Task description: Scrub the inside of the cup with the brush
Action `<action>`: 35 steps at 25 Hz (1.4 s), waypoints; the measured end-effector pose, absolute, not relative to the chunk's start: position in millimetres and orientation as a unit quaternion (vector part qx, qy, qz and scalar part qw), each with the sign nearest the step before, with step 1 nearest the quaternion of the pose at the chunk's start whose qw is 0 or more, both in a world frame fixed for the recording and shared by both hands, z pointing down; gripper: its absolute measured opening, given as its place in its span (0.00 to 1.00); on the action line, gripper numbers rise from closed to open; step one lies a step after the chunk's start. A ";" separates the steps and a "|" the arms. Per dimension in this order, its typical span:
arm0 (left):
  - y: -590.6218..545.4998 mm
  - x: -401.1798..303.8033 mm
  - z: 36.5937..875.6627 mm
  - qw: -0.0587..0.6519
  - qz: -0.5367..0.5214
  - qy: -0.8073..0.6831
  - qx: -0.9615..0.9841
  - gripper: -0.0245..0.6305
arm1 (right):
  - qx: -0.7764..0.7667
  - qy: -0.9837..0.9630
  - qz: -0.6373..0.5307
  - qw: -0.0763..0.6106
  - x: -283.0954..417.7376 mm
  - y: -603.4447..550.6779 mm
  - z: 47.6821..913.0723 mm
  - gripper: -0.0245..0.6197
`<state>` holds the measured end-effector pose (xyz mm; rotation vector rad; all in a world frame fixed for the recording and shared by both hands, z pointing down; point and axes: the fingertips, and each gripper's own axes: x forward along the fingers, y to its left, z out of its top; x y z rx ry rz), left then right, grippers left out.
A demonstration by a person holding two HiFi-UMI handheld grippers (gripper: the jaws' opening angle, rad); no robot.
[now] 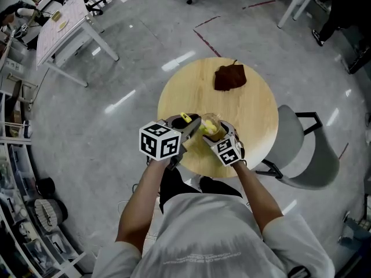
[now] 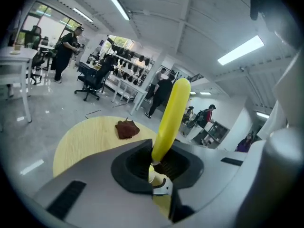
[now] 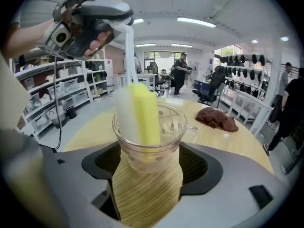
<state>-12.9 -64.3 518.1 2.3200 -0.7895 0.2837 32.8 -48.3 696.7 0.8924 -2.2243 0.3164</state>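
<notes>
A clear glass cup (image 3: 151, 136) with a small handle on its right stands upright between the jaws of my right gripper (image 3: 148, 177), which is shut on its base. A brush with a yellow and white foam head (image 3: 140, 113) reaches down inside the cup. My left gripper (image 2: 159, 175) is shut on the brush's yellow handle (image 2: 171, 115) and hangs above the cup, up and left (image 3: 118, 25) in the right gripper view. In the head view both grippers, left (image 1: 194, 126) and right (image 1: 223, 133), meet at the cup (image 1: 212, 125) over the near edge of the round wooden table (image 1: 255, 112).
A crumpled brown cloth (image 1: 230, 77) lies on the table's far side. A grey chair (image 1: 307, 158) stands right of the table, and a white table (image 1: 64, 25) is far left. Shelving lines the left wall. People and office chairs fill the background.
</notes>
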 end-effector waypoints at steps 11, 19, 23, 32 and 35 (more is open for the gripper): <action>-88.8 -39.0 506.0 0.292 0.074 -0.395 0.868 0.11 | 0.418 -0.820 0.188 0.344 35.1 -54.3 690.7 0.65; -85.7 -2.4 541.3 0.264 0.122 -0.390 0.874 0.11 | 0.339 -0.849 0.102 0.392 42.6 -58.4 692.8 0.65; -89.6 4.4 539.4 0.285 0.099 -0.385 0.872 0.11 | 0.331 -0.850 0.094 0.400 39.6 -60.6 696.0 0.65; -105.5 -6.9 508.3 0.313 0.040 -0.385 0.867 0.11 | 0.363 -0.834 0.112 0.400 47.3 -81.7 697.9 0.65; -118.6 -26.3 493.2 0.310 0.021 -0.405 0.860 0.11 | 0.364 -0.831 0.117 0.403 46.9 -88.6 696.9 0.65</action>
